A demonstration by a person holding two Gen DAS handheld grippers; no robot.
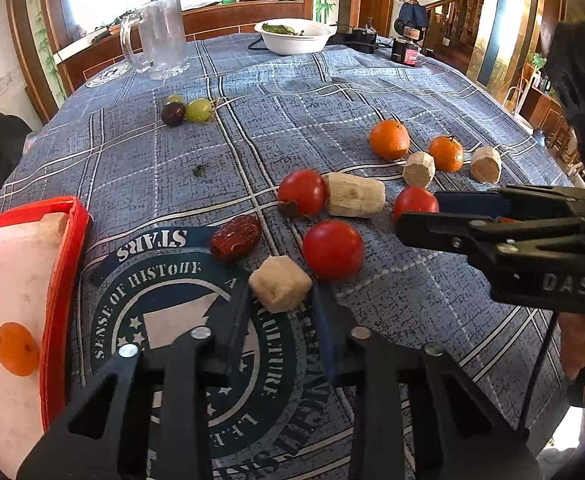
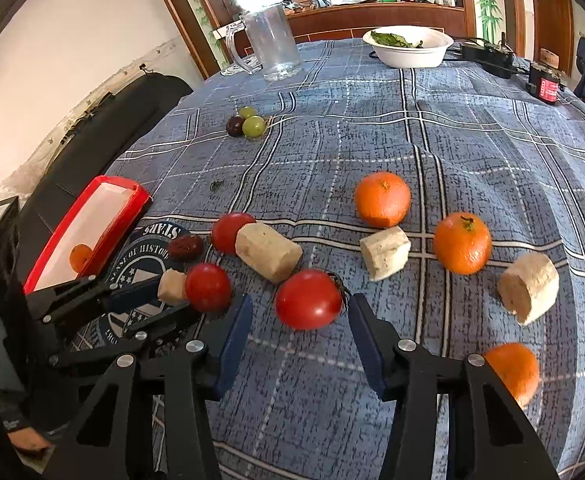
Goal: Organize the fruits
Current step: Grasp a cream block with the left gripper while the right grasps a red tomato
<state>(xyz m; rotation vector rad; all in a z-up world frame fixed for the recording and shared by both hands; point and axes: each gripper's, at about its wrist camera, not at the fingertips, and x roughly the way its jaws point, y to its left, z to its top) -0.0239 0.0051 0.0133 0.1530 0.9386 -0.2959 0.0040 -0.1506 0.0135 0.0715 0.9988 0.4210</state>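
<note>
Two grippers are open, the left gripper [image 1: 280,300] around a pale chunk [image 1: 279,283] low in the frame, the right gripper [image 2: 298,320] around a tomato [image 2: 308,299]; each likely must squeeze next.

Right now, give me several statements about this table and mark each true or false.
1. The red-rimmed tray holds one orange fruit. True.
2. The left claw is shut on a tomato. False: it is open around a pale chunk.
3. The right claw is open around a tomato. True.
4. The glass mug lies on its side. False: it stands upright.
5. The white bowl holds oranges. False: green leaves.
</note>
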